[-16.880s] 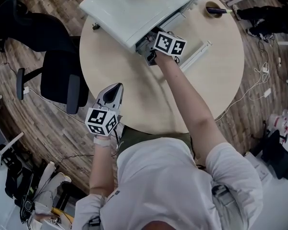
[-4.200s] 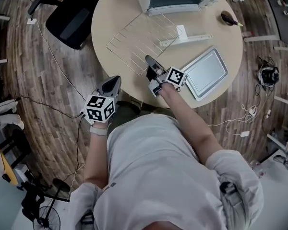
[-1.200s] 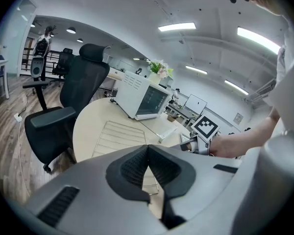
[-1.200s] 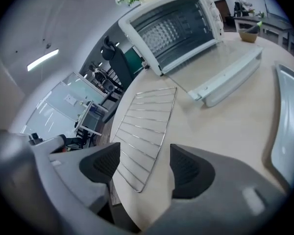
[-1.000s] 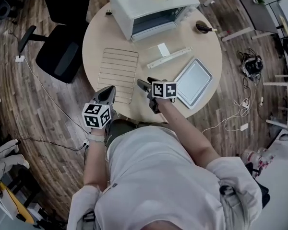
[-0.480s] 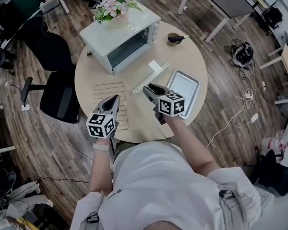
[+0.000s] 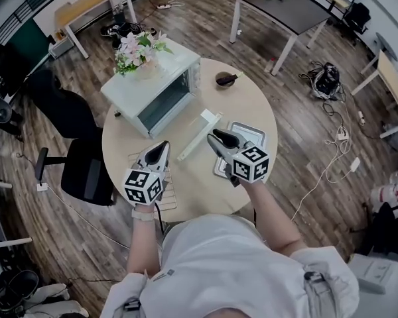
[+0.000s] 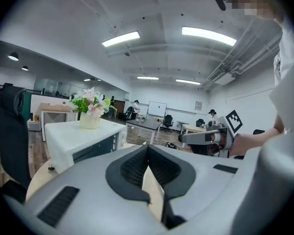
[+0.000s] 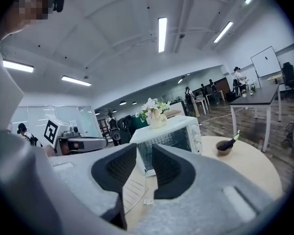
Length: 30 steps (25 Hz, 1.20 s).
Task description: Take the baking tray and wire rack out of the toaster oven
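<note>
The wire rack (image 7: 168, 195) lies flat on the round table (image 7: 247, 105), mostly hidden under my left gripper (image 7: 162, 147). The silver baking tray (image 7: 250, 134) lies to its right, partly covered by my right gripper (image 7: 216, 136). Both grippers hover above the table, pointing at the white toaster oven (image 7: 154, 90). In the left gripper view the left gripper (image 8: 148, 149) has its pads touching, with nothing in them. In the right gripper view the right gripper (image 9: 144, 151) keeps a narrow gap; its jaws have just been closing, empty. The wire rack (image 9: 133, 193) shows beyond them.
A vase of flowers (image 7: 139, 49) stands on the oven. A long white strip (image 7: 198, 136) lies on the table between rack and tray. A small dark bowl (image 7: 224, 79) sits at the far rim. Black office chairs (image 7: 86, 171) stand left of the table.
Both grippers have lifted up off the table and the head view has pulled back to show more of the room. The right jaws have narrowed. Rack and tray lie still.
</note>
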Tool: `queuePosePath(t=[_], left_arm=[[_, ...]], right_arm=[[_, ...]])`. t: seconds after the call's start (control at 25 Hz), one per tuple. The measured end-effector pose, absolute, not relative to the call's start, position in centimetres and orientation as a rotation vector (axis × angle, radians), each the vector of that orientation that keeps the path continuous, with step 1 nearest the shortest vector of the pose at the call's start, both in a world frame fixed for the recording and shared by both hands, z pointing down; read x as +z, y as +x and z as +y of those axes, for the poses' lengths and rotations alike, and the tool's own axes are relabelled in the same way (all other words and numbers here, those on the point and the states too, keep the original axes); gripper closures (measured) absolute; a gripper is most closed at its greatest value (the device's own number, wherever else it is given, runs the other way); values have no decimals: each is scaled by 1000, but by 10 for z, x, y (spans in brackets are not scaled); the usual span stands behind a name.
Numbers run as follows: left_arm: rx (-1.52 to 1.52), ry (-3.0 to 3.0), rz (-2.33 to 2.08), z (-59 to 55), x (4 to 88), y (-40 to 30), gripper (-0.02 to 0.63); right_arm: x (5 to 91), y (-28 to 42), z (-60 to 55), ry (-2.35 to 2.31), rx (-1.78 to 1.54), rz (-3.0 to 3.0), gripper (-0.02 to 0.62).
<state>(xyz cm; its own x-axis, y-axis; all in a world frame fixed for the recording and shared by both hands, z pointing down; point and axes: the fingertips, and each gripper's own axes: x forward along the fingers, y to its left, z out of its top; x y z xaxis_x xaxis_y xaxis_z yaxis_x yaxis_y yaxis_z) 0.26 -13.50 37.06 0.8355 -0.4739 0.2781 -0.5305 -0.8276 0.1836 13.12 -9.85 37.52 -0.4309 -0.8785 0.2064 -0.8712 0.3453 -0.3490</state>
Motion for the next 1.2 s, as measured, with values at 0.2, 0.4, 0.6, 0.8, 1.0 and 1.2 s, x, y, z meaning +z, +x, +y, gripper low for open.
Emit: queuePosePath(t=[0.2,0.4,0.6,0.8,1.0,1.2], left_arm=[[279,2835,-728,-139,347,22,606],[255,2891,-669,-136,331,35,606],[220,2916,-636,-132,325,37,606],[234,2908,-602,-128,329,39,606],[236,2906,-566,-123,334,43,606],[247,2917,-554,-118,336,44,606]], right_arm=[[355,146,-89,-1692,-507,2559,491],[339,157,-81,-1706,-412,2520,489],[331,162,-75,-1726,-346,2479,491],[330,158,-70,-1720,-344,2459,491],[337,153,-67,-1732,-371,2458,489],[337,147,-63,-1722,-372,2458,491]])
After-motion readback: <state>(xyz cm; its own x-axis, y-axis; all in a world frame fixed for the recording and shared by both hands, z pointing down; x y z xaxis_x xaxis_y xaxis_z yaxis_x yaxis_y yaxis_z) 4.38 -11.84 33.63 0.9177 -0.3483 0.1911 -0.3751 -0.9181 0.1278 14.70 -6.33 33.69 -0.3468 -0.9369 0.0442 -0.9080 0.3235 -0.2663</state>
